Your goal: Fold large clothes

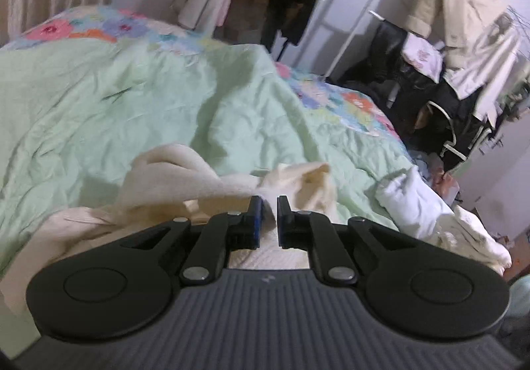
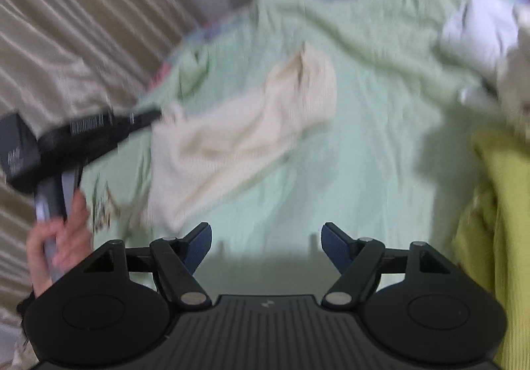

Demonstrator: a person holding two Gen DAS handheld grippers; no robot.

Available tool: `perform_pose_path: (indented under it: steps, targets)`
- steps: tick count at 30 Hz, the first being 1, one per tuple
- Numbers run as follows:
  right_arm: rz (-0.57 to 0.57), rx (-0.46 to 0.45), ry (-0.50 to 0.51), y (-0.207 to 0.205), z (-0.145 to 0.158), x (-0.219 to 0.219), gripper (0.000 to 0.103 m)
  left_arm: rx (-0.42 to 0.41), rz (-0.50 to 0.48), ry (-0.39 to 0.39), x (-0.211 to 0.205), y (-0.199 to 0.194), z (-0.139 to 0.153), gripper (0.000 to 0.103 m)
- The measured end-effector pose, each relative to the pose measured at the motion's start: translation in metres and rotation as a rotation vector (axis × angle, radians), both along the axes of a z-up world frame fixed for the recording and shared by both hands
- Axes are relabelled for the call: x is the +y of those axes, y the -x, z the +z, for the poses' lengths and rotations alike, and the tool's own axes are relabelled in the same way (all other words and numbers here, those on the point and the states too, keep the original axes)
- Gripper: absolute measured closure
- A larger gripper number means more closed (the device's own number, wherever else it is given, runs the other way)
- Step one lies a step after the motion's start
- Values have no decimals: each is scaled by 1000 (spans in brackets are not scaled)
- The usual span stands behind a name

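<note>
1 cream garment [image 2: 232,138] (rumpled) hangs clamped in the left tongs [image 1: 269,204]; the right tongs [image 2: 266,234] gape, holding nothing.

Ribbed cream knit garment [image 2: 232,138], crumpled matt green cotton quilt [image 1: 99,98]
</note>
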State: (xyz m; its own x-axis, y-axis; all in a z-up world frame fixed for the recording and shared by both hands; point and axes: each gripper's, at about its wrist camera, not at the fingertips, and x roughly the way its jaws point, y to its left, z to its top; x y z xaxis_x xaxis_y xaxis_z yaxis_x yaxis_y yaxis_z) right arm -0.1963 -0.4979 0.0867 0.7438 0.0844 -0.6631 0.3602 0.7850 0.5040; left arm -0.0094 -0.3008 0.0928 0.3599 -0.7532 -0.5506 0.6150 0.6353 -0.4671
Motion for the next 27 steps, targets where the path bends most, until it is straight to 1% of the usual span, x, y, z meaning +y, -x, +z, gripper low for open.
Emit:
perform_pose_path:
  steps: [2, 3, 4, 6, 7, 9, 12, 14, 15, 16, 17, 18, 20, 21, 22, 23, 24, 25, 26, 27]
  targets:
    - [23, -74, 46, 3, 8, -2, 24, 12, -24, 30, -5, 14, -2, 94]
    - [50, -101, 69, 3, 12, -2, 23, -15, -15, 28, -5, 23, -3, 94]
    - [92, -107, 90, -4, 12, 3, 19, -42, -6, 26, -5, 33, -3, 94]
    - [170, -92, 126, -12, 11, 11, 18, -90, -1, 11, -7, 46, -5, 94]
    - [197, -81, 143, -19, 9, 16, 18, -82, -12, -5, -11, 45, -10, 94]
    - [229, -73, 194, -30, 4, 25, 18, -40, -20, -22, -14, 40, -14, 94]
    - [284, -47, 304, -58, 1, 42, 19, -55, 33, -42, -4, 36, -12, 94]
    - [307, -42, 379, -74, 1, 54, 19, -35, 93, -9, 23, 32, -11, 90]
    - [314, -49, 401, -77, 3, 60, 19, -12, 133, -8, 34, 27, -11, 86]
    - [336, -62, 434, -89, 6, 67, 19, 12, 173, -7, 46, 23, -11, 82]
    - [356, -73, 462, -101, 7, 73, 19, 31, 216, -19, 56, 18, -12, 65]
    - [367, -77, 476, -112, 5, 76, 19, 32, 268, -89, 61, 11, -16, 45]
    - [394, -68, 523, -146, 7, 87, 17, 33, 368, -225, 71, -1, -23, 29]
    - [427, -35, 551, -160, 3, 95, 16, 30, 391, -274, 72, -5, -27, 29]
    - [455, -2, 582, -174, -2, 102, 18, 43, 408, -341, 77, -13, -35, 29]
    - [466, 33, 622, -184, -10, 107, 31, 72, 411, -351, 84, -19, -40, 29]
    - [477, 67, 663, -194, -17, 112, 47, 89, 421, -343, 90, -21, -41, 29]
    - [485, 96, 689, -201, -23, 115, 85, 106, 431, -336, 96, -24, -43, 29]
    - [480, 102, 666, -200, -23, 112, 91, 123, 441, -328, 103, -26, -45, 29]
    - [464, 97, 632, -196, -22, 106, 91, 140, 451, -321, 109, -29, -46, 29]
